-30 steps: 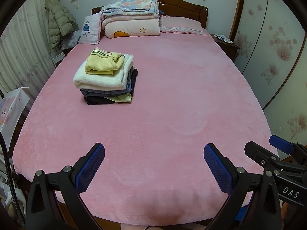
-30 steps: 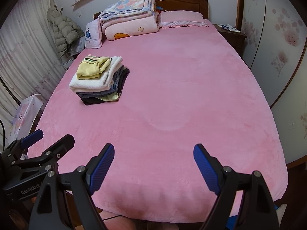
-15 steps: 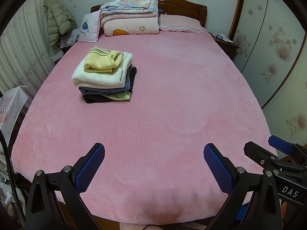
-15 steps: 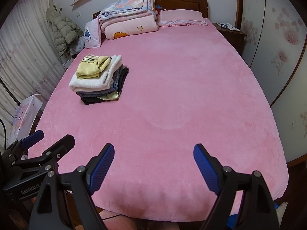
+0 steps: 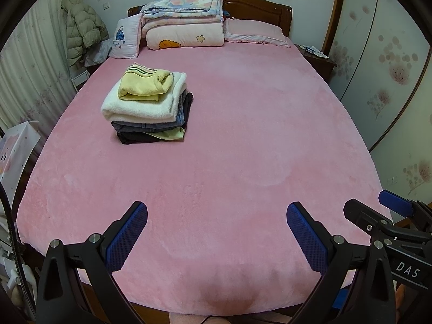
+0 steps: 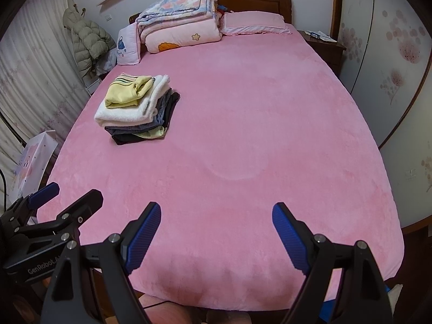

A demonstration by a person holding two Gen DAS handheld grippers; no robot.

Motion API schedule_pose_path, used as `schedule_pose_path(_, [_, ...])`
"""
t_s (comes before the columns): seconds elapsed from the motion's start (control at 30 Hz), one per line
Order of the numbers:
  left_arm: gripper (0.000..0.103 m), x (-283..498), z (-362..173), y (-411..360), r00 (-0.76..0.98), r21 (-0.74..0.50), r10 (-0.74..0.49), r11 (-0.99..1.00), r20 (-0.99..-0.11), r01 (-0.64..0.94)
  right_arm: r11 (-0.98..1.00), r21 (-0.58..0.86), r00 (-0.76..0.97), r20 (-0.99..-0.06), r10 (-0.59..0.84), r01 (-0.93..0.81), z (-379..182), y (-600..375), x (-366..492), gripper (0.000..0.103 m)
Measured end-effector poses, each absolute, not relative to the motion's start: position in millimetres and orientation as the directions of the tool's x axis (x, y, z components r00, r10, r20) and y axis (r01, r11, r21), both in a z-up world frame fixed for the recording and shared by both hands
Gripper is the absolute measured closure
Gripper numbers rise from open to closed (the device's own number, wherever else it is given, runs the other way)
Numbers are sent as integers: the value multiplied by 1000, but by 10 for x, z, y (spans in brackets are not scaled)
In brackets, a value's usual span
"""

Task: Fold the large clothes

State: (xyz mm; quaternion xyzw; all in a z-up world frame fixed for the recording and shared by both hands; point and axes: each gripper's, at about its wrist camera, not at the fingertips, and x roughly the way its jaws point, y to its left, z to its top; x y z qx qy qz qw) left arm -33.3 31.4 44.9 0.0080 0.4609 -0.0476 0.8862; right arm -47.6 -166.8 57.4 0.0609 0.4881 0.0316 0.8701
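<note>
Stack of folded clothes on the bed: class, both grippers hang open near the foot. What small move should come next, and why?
Probably none toward the stack: every piece looks folded, and the bed shows no loose garment. The left gripper and right gripper hold nothing, so fetching another garment seems likeliest.

Pink-covered bed (image 5: 243, 148), wooden headboard (image 5: 259, 8), floral wardrobe doors (image 5: 391, 62), curtain (image 5: 29, 75), possibly sheer.

Showing pink bedspread (image 5: 243, 140), yellow top (image 5: 144, 86) over white towel (image 5: 140, 106), floral quilt (image 5: 183, 2), blue-padded gripper fingers (image 5: 127, 239).
</note>
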Motion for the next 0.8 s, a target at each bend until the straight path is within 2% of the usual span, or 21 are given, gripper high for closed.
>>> schedule_pose_path(0.8, [1,-373,434,360,560,-36,-86,994,-824,100,990,138,526,-843,114,8,561,-1664,-521,18])
